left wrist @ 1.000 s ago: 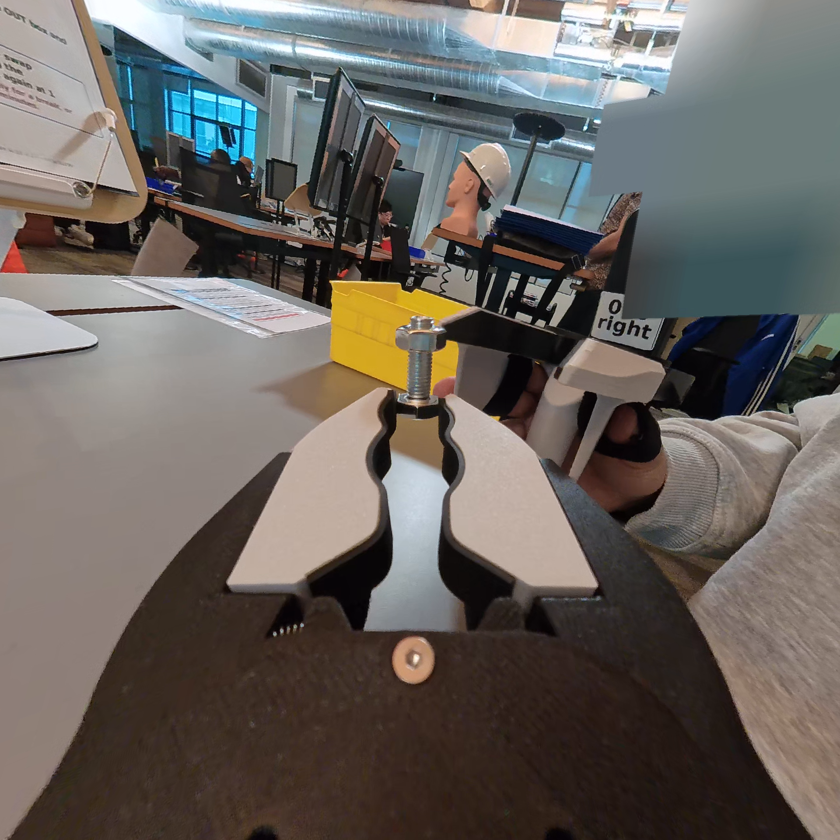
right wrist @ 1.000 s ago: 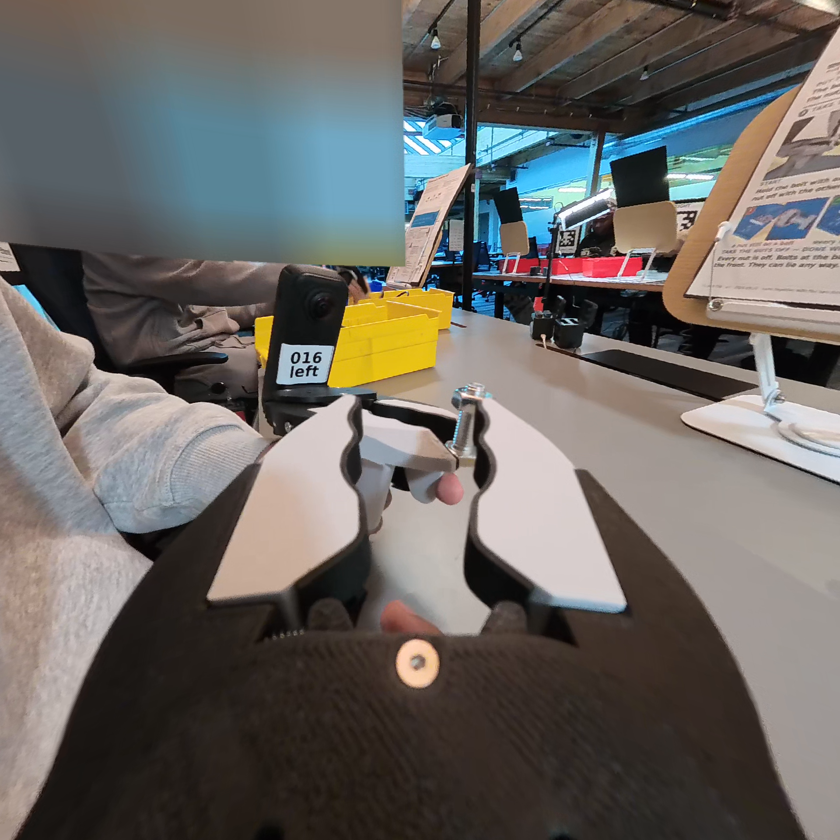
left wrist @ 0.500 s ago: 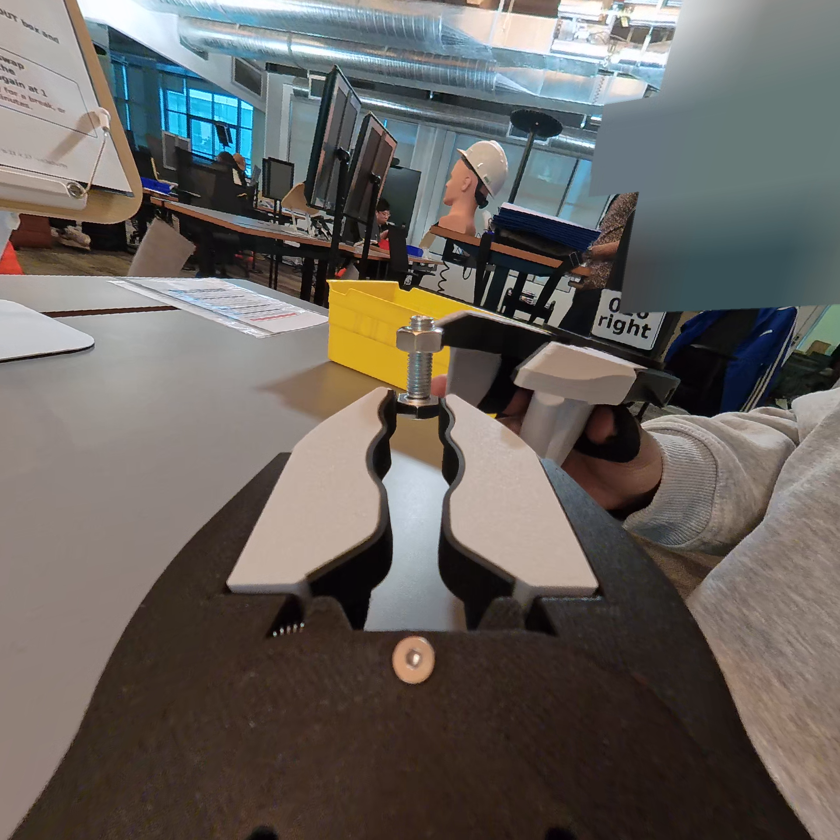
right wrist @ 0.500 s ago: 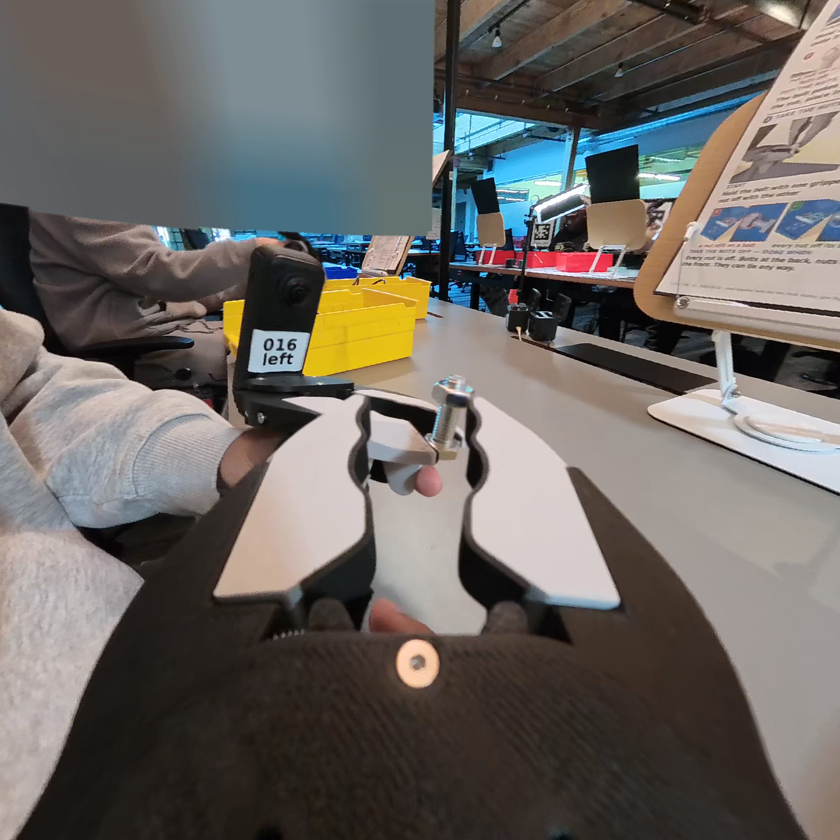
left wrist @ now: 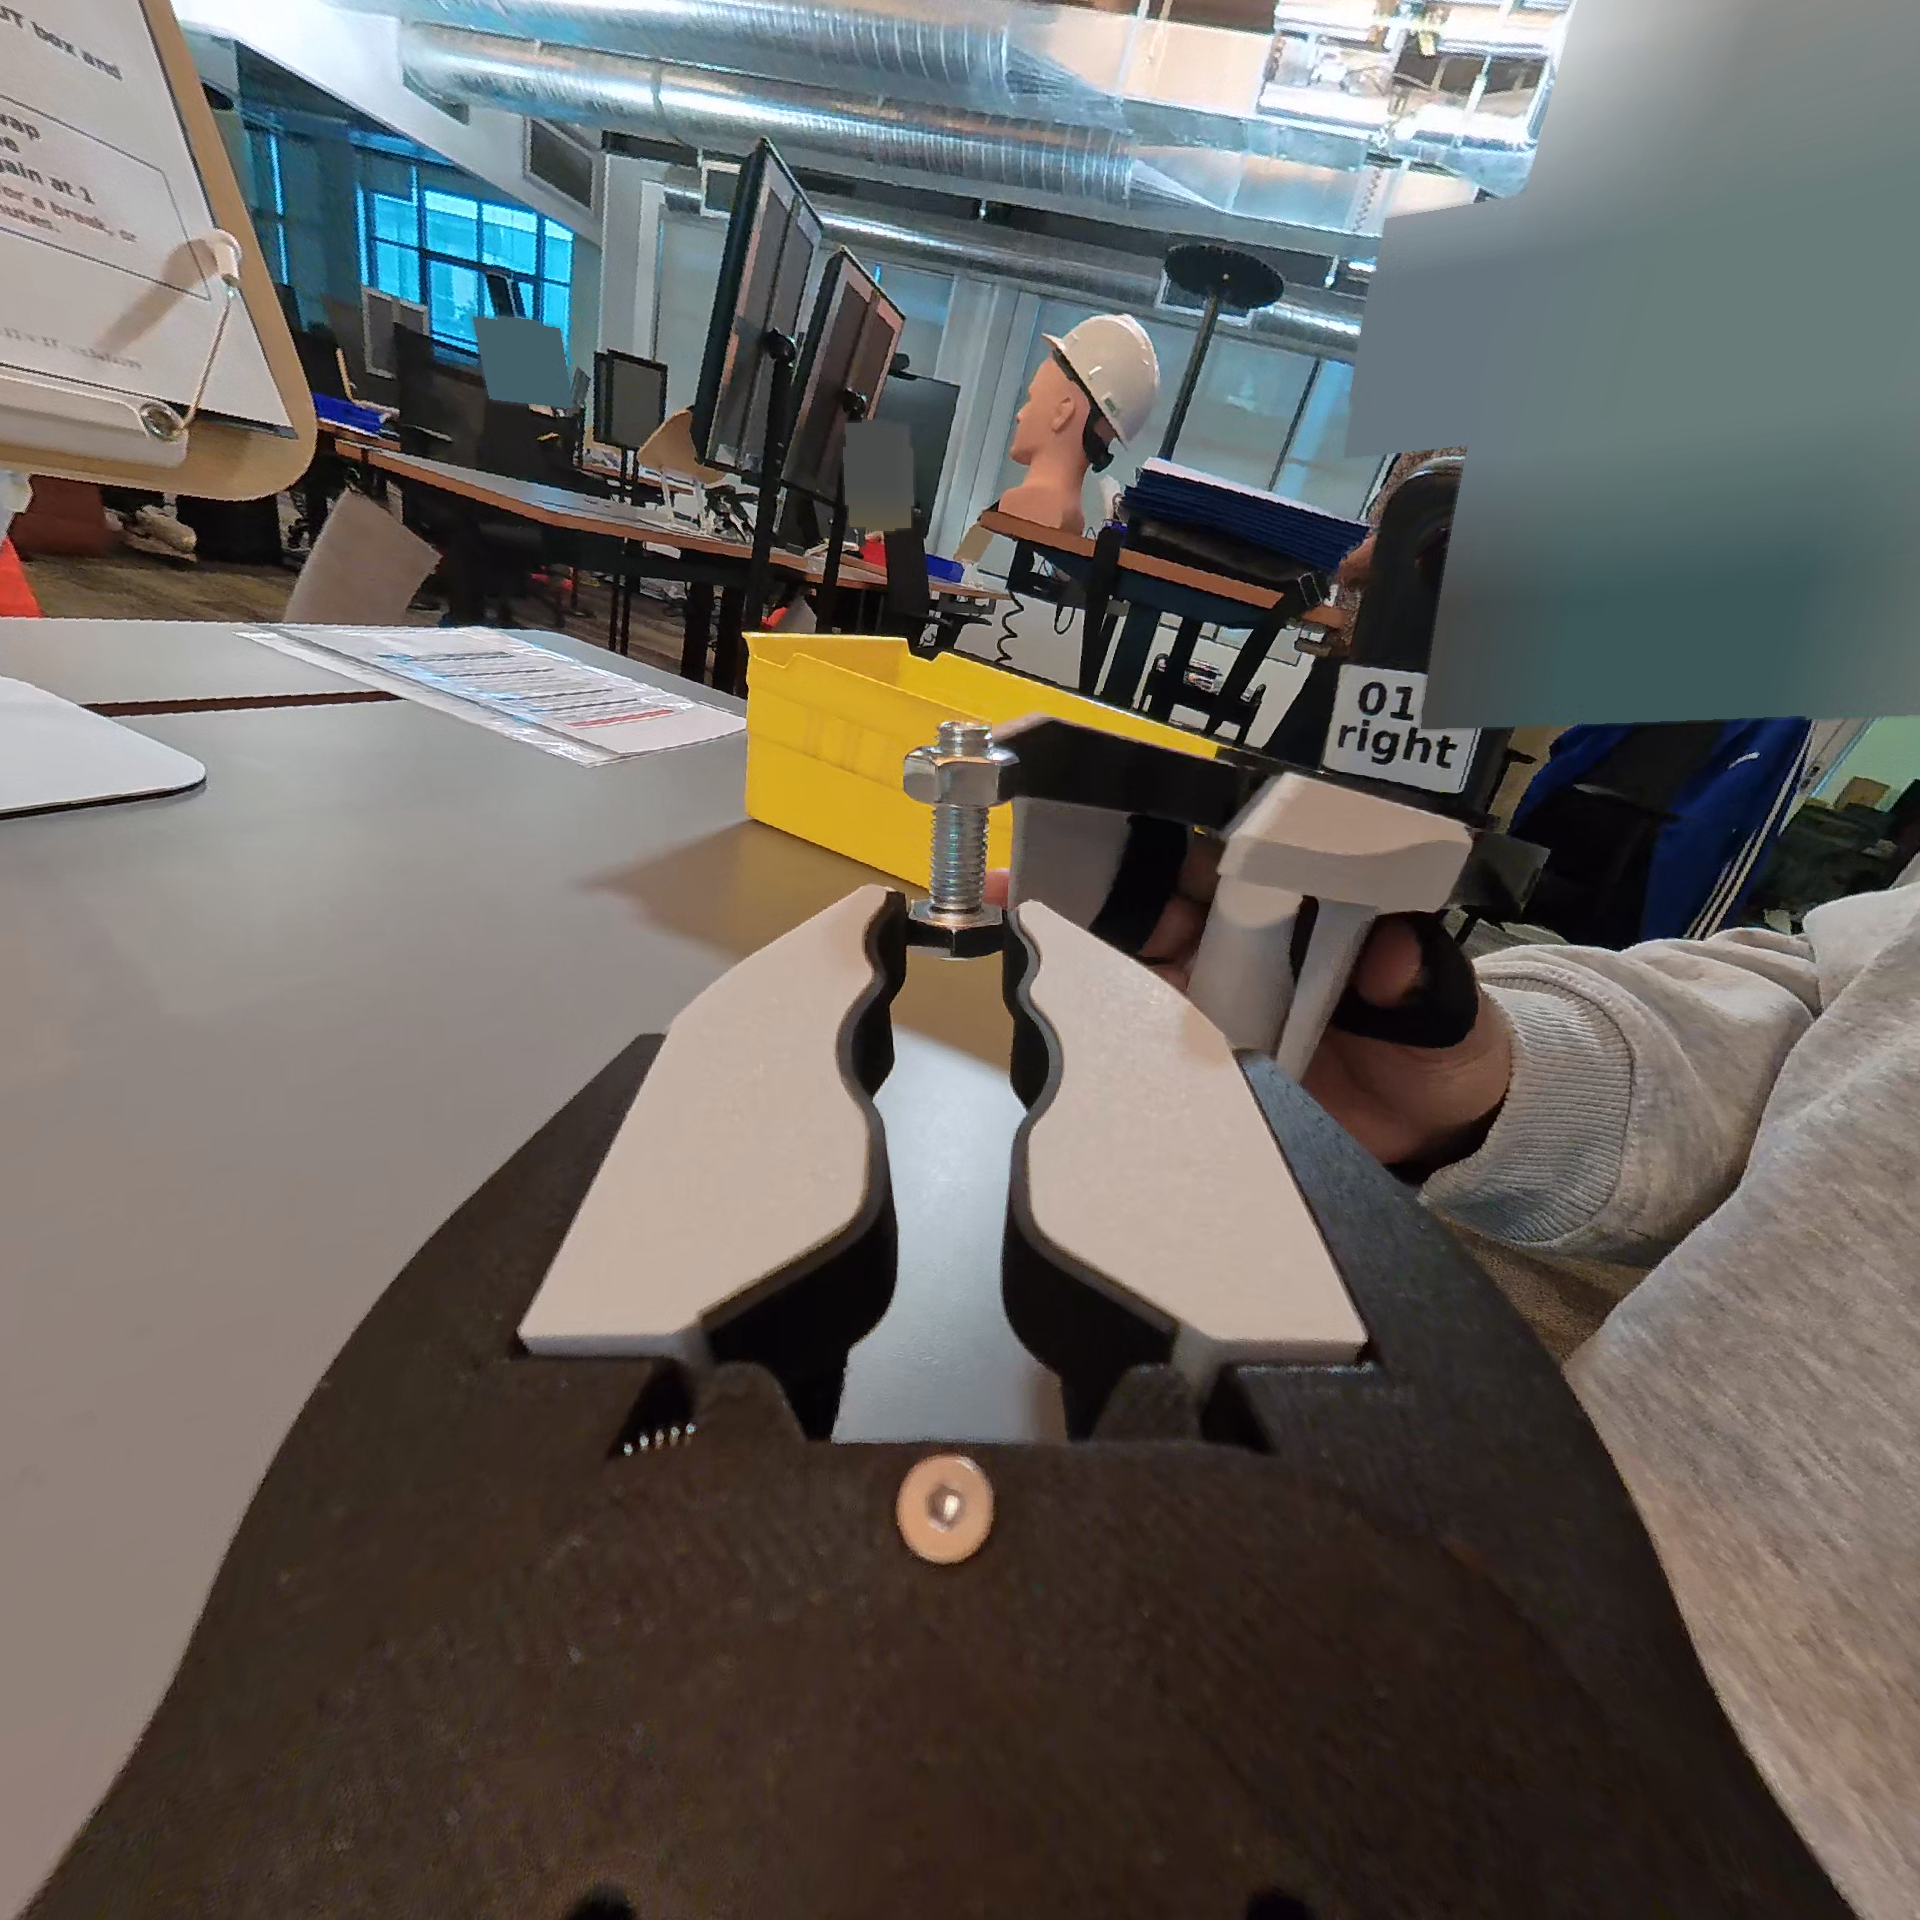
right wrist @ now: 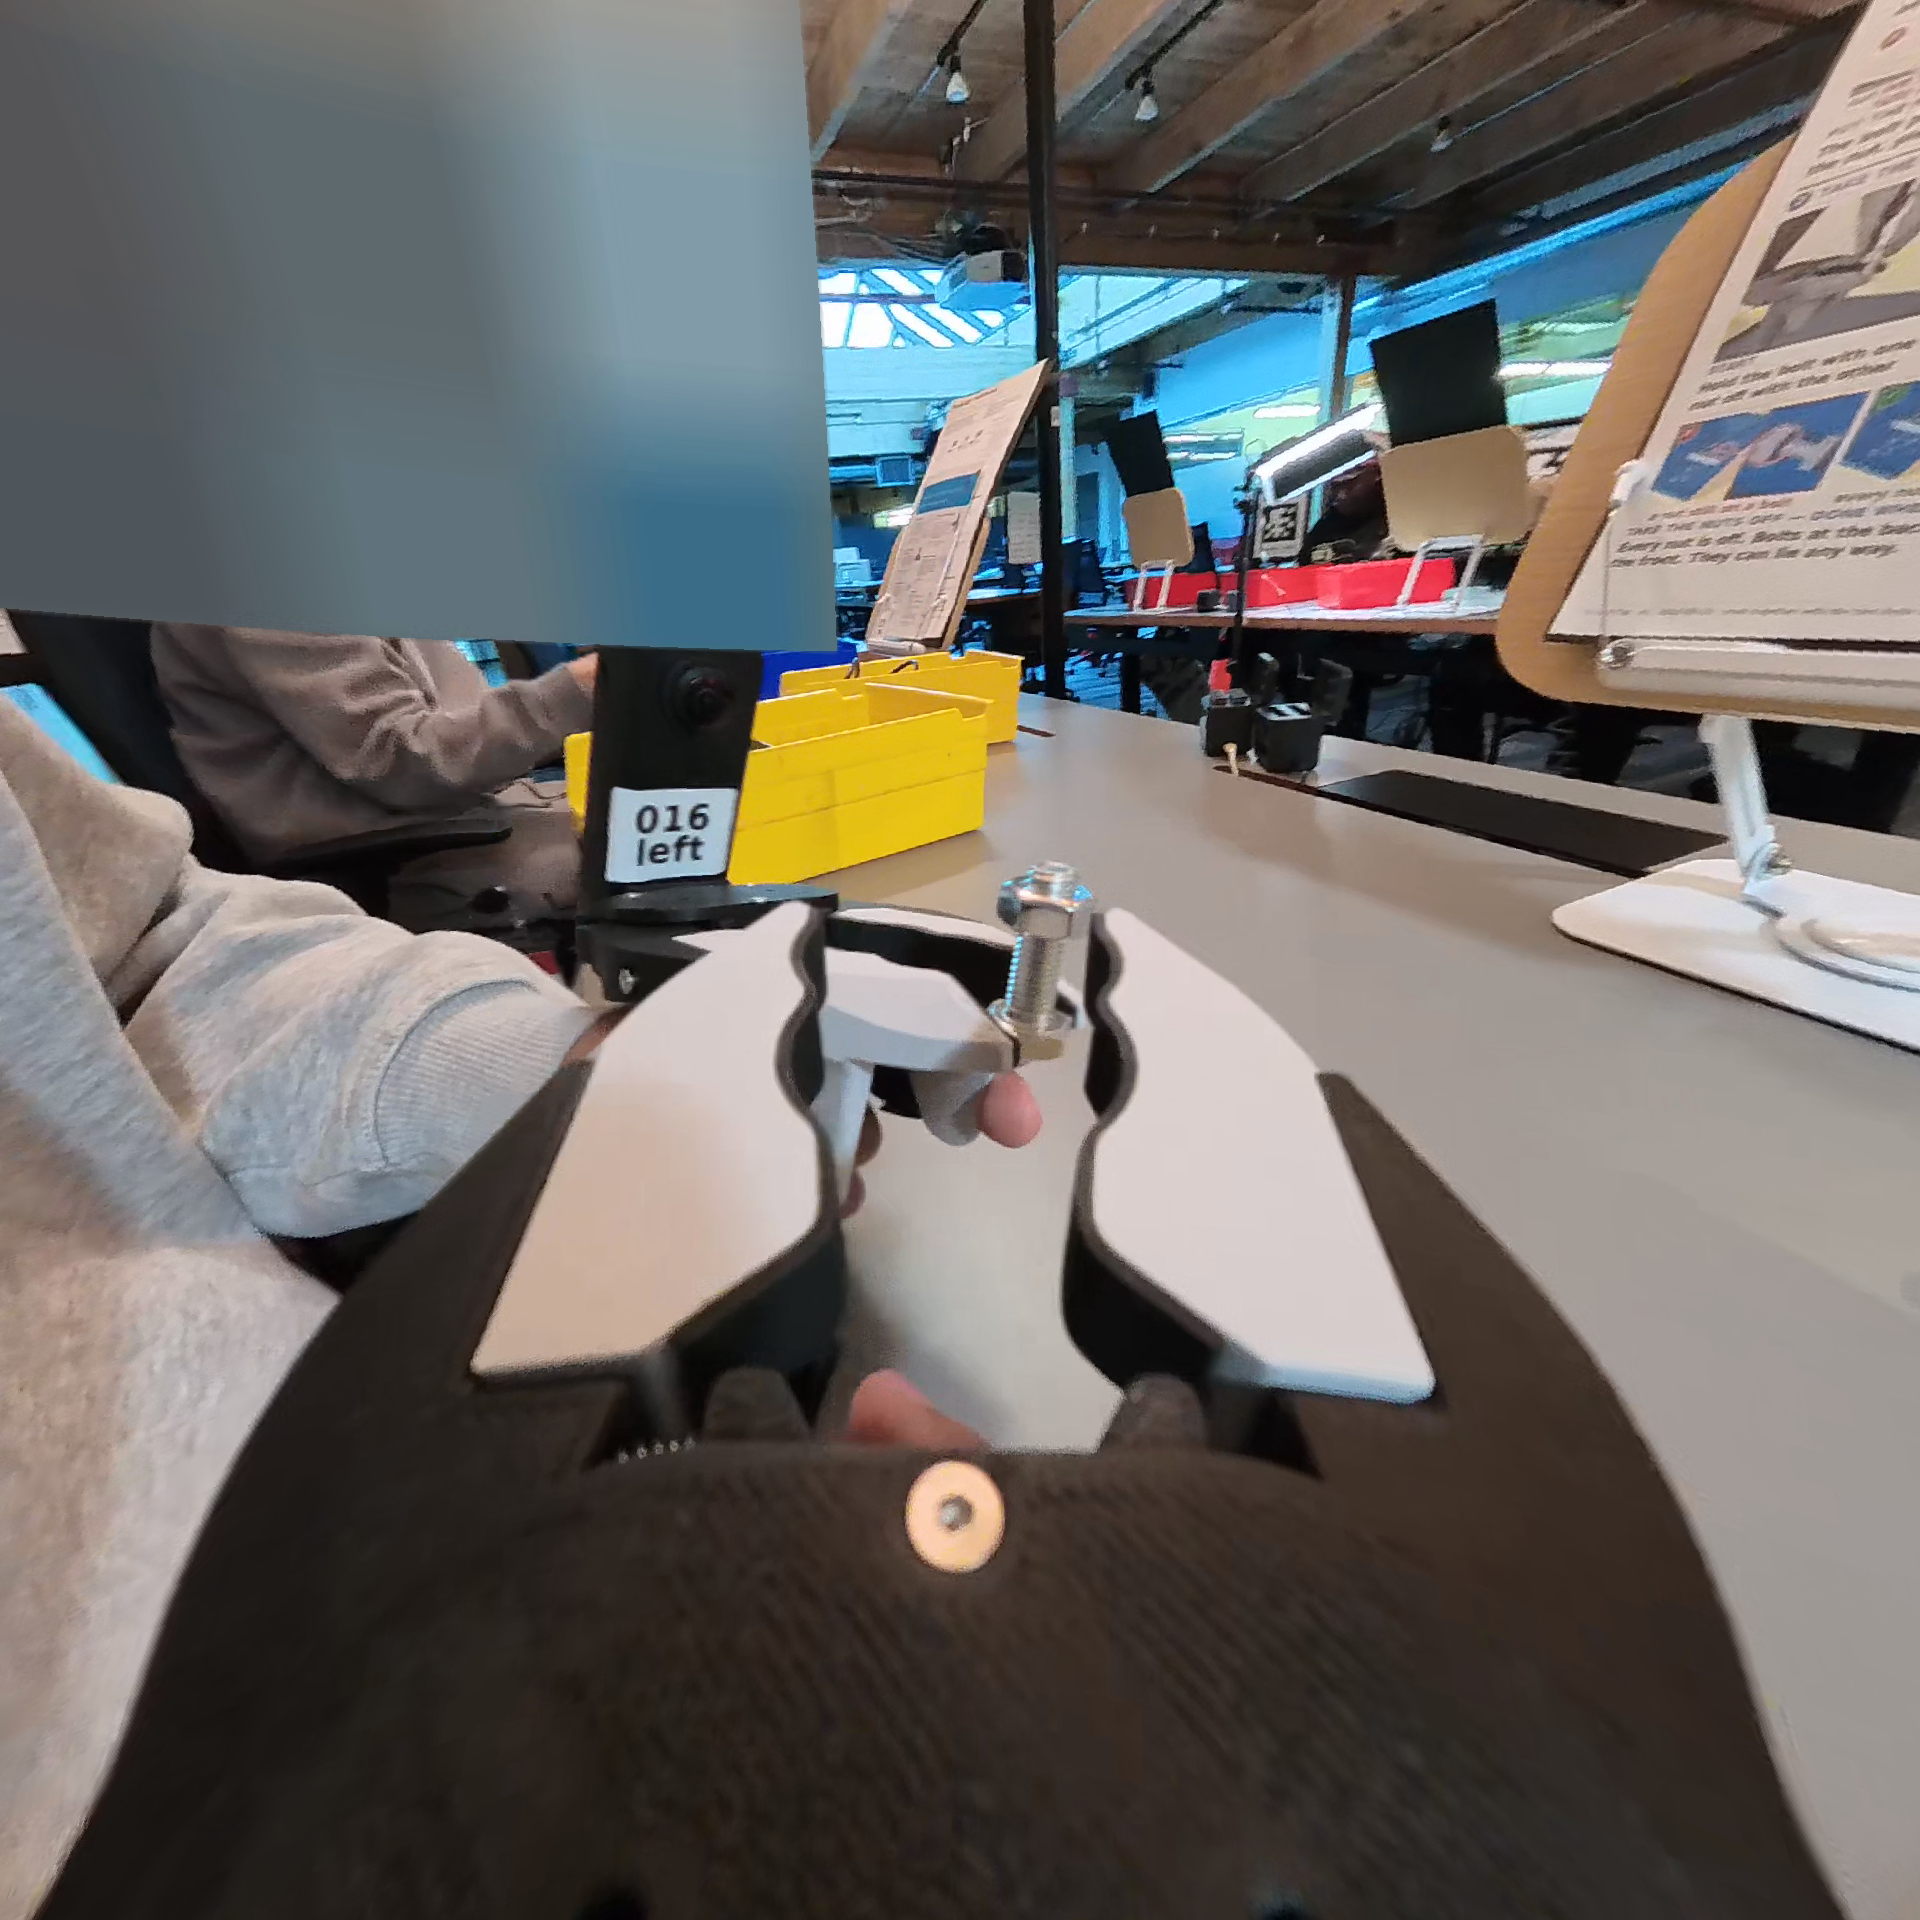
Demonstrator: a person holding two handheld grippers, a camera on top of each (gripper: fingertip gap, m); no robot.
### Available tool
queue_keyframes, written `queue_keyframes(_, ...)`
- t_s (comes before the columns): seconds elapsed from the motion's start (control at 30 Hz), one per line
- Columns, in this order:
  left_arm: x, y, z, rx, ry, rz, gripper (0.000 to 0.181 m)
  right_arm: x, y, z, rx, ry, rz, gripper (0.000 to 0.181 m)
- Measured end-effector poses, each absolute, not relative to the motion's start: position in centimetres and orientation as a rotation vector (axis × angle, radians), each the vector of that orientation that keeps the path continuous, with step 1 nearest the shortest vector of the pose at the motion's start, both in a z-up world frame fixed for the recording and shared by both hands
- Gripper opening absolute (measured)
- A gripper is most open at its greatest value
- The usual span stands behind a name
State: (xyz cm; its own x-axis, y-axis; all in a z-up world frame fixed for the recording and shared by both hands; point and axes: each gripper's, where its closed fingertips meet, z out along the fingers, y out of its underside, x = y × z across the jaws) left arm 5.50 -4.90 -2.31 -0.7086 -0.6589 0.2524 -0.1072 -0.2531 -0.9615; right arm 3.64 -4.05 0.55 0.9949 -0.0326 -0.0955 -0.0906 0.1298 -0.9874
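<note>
Since the earlier frames, we note the right gripper (right wrist: 956, 935) has drawn in toward the bolt (left wrist: 958, 852): its far finger now sits beside the nut (left wrist: 958, 771), where a moment ago only its tip reached that far. Our left gripper (left wrist: 951, 925) has not shifted.

We find the left gripper narrowly parted, its two white fingers closed on the bolt's hex head at their tips. We record the bolt standing upright, threaded shank pointing up, raised above the grey table (left wrist: 312, 987). One silver nut sits at the very top of the thread, with a little of the shank end showing above it.

We find the right gripper spread wide. In the right wrist view, the nut (right wrist: 1044, 906) lies close beside the inner edge of its right-hand finger, while the other finger stands well apart from it. We cannot tell whether that nearer finger touches the nut. It holds nothing.

We observe a yellow bin (left wrist: 831, 758) on the table just behind the bolt. A wooden clipboard stand (right wrist: 1704, 499) carrying a printed sheet stands on a white base to the right. Grey sleeves (left wrist: 1714, 1143) show at both wrists.
</note>
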Motion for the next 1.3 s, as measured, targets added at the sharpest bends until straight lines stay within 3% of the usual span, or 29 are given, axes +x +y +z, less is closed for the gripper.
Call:
queue_keyframes(0.17, 5.6, -4.8, -2.3, -0.934, 1.626, -2.024, 0.018, 3.0, -4.2, 0.6, -1.453, 0.098, 0.134, 0.029)
queue_keyframes(0.4, 5.5, -4.9, -2.4, -0.934, 1.634, -2.024, 0.018, 3.8, -4.2, 0.8, -1.421, 0.115, 0.071, 0.049)
queue_keyframes(0.47, 5.6, -4.9, -2.4, -0.936, 1.631, -2.022, 0.018, 3.3, -4.2, 0.8, -1.429, 0.106, 0.099, 0.045)
queue_keyframes(0.53, 5.6, -4.8, -2.4, -0.939, 1.628, -2.025, 0.018, 3.0, -4.3, 0.8, -1.443, 0.092, 0.121, 0.028)
queue_keyframes(0.8, 5.6, -4.9, -2.4, -0.933, 1.634, -2.022, 0.018, 3.7, -4.2, 0.7, -1.428, 0.121, 0.085, 0.049)
queue_keyframes(0.97, 5.6, -4.8, -2.4, -0.94, 1.626, -2.025, 0.018, 2.7, -4.2, 0.4, -1.471, 0.077, 0.121, 0.023)
queue_keyframes(1.3, 5.6, -4.9, -2.4, -0.934, 1.633, -2.024, 0.018, 3.8, -4.6, 0.6, -1.451, 0.121, 0.071, 0.027)
